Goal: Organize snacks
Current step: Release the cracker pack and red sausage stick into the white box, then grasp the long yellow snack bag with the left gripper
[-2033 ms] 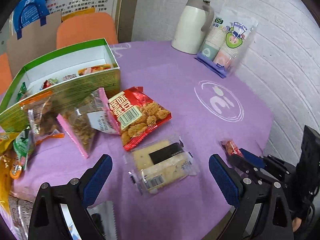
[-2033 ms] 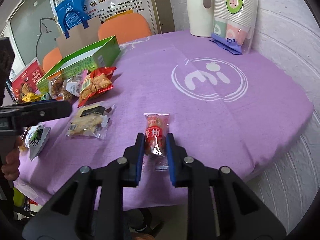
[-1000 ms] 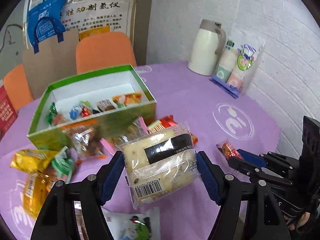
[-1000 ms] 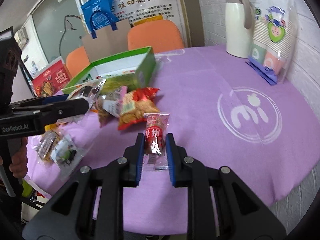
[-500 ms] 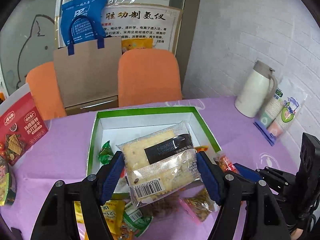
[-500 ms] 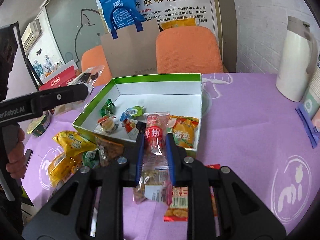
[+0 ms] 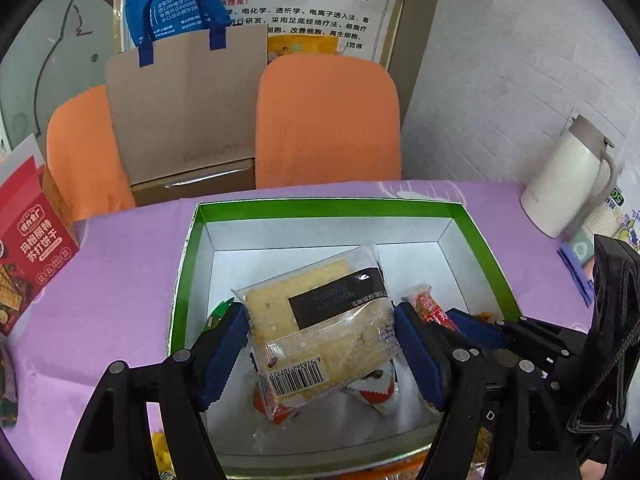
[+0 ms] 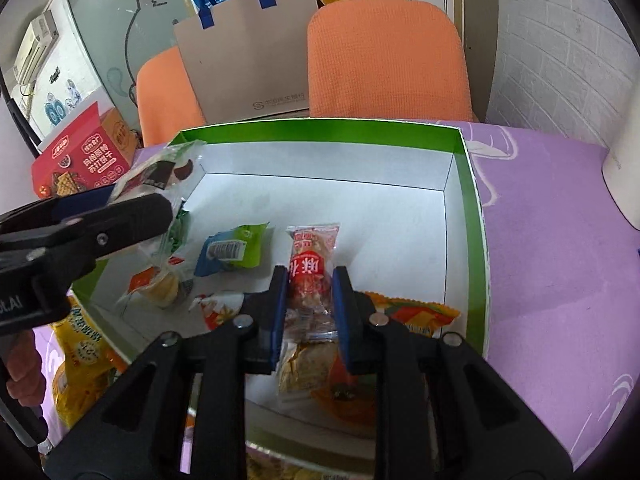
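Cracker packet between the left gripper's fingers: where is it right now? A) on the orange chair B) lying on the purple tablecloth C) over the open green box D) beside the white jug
C: the cracker packet sits between the left gripper, whose jaws are opening, above the green box.

Purple-clothed counter (image 7: 120,280): green box (image 7: 320,208) centre; red carton (image 7: 28,248) at 9 o'clock; white jug (image 7: 568,184) at 2 o'clock.

Box (image 8: 466,208) back half bare, free to enter; front floor crowded w/ small packets (image 8: 232,250).
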